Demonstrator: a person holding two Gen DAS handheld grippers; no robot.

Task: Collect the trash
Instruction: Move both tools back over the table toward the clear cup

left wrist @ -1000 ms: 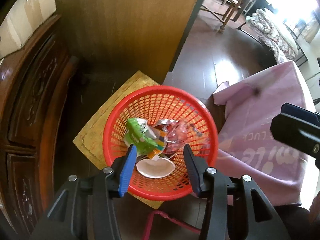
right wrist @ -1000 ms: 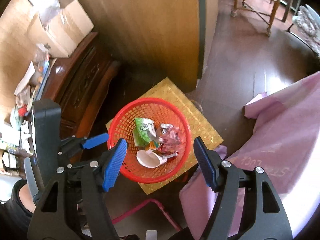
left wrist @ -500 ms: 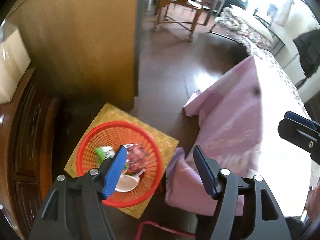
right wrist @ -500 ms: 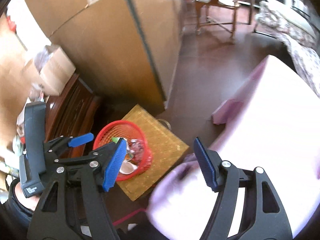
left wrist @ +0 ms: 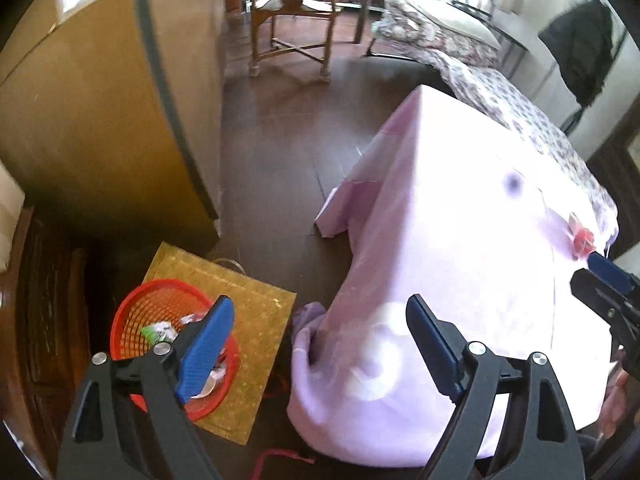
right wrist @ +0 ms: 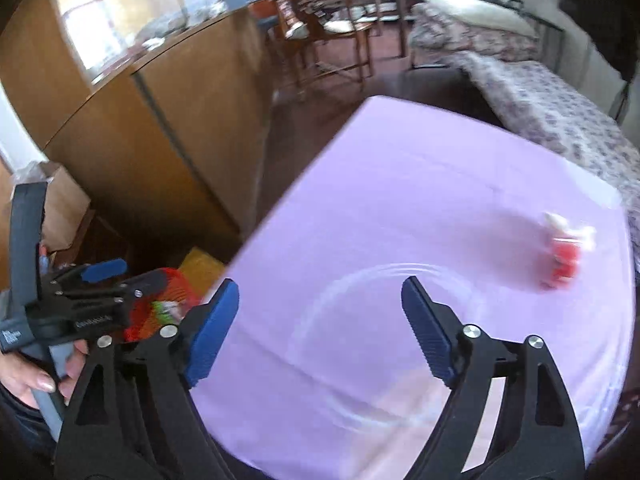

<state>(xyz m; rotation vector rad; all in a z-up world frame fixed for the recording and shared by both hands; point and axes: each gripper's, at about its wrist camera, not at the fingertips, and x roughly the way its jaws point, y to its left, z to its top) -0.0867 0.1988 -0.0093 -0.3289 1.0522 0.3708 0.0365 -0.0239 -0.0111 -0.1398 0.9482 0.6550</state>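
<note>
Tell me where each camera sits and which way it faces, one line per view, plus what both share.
Left wrist: on the left hand-held gripper, looking down at the red basket and pink tablecloth; its open fingers and the right gripper's tip show.
Right wrist: on the right hand-held gripper, facing across the tablecloth toward the red wrapper; its open fingers, the left gripper and the left hand show.
Shared: basket, tablecloth, wrapper, wooden cabinet.

You're in a home living/dining room: dark wood floor [left wrist: 280, 152], wooden chair [left wrist: 292, 20], floral-covered bed [right wrist: 560, 120], carved cabinet [left wrist: 48, 300], purple-clothed surface [right wrist: 400, 220], cardboard box [right wrist: 64, 204].
</note>
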